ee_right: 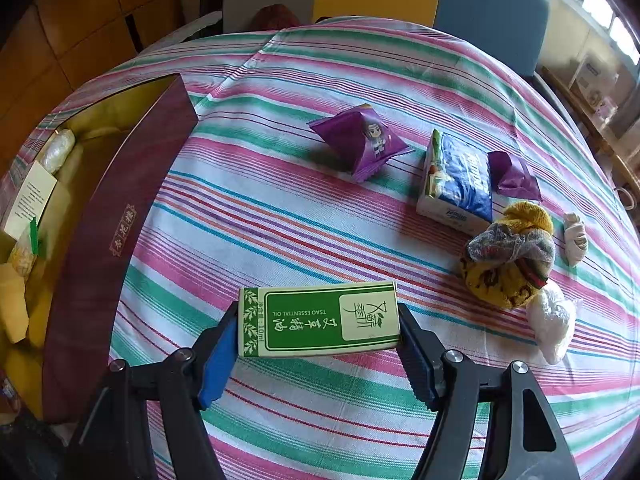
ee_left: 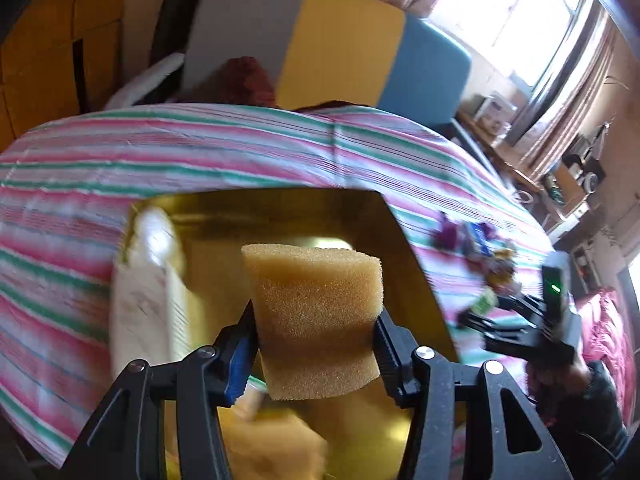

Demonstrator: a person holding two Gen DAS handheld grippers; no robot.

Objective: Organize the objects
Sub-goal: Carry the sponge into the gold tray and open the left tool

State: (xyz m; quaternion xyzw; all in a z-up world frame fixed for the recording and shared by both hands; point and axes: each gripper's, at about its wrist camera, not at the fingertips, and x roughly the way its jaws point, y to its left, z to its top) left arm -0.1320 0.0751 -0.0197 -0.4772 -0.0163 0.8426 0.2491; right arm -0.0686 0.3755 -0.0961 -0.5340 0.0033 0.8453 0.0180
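Observation:
My left gripper [ee_left: 316, 340] is shut on a yellow sponge block [ee_left: 316, 312] and holds it over the gold-lined open box [ee_left: 404, 248]. A blurred white packet [ee_left: 140, 300] lies in that box at the left. My right gripper [ee_right: 318, 332] is shut on a green and white essential oil carton [ee_right: 318, 320], its pads pressing on the two short ends, low over the striped tablecloth [ee_right: 280, 208]. In the left wrist view the right gripper [ee_left: 492, 312] shows at the right edge beside the box.
The maroon box wall [ee_right: 120, 220] stands to the left, with a white card [ee_right: 30, 200] and yellow sponges [ee_right: 12, 304] inside. On the cloth lie a purple snack packet [ee_right: 360, 140], a blue tissue pack [ee_right: 460, 176], a yellow-grey sock bundle [ee_right: 508, 256] and a white wad [ee_right: 552, 320].

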